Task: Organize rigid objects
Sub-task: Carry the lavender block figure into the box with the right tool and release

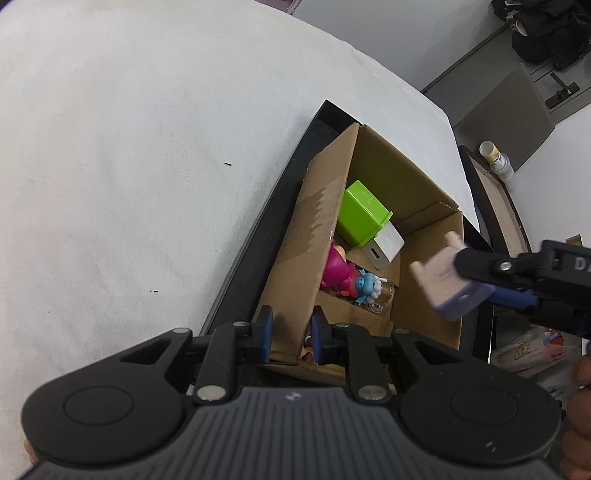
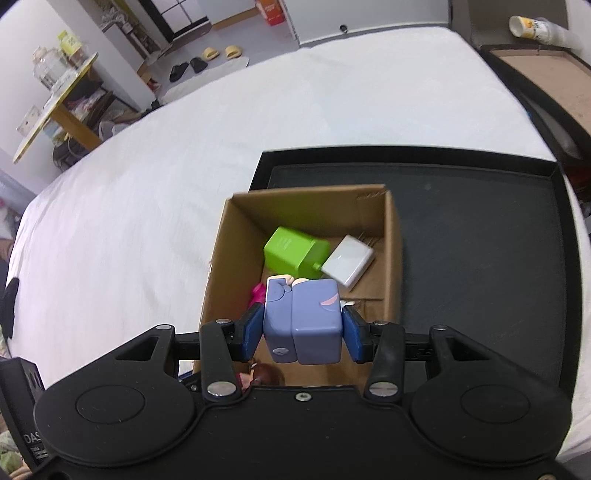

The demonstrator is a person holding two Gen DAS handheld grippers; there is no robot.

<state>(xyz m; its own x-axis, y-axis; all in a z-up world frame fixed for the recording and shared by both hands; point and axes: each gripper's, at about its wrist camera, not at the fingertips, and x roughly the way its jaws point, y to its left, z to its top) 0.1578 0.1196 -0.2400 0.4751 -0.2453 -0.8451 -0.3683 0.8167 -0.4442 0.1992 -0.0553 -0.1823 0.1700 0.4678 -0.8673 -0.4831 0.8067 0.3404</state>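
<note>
An open cardboard box [image 1: 432, 221] [image 2: 314, 199] stands in a black tray [image 1: 258, 236] [image 2: 480, 229] on a white bed. Inside lie a green box [image 1: 364, 212] [image 2: 293, 251], a white charger [image 1: 384, 247] [image 2: 349, 262], a pink toy [image 1: 334, 271] and a blue figure [image 1: 367, 286]. My left gripper [image 1: 291, 334] is shut on the box's near flap [image 1: 310, 258]. My right gripper [image 2: 303, 332] [image 1: 491, 284] is shut on a lavender blocky figure [image 2: 303, 321] [image 1: 443, 284], held above the box's opening.
The white bed sheet [image 1: 129, 166] [image 2: 221, 140] spreads left and beyond the tray. A wooden bedside surface with a bottle [image 1: 495, 155] [image 2: 535, 26] lies past the tray. A side table [image 2: 55, 96] and slippers [image 2: 221, 53] are on the far floor.
</note>
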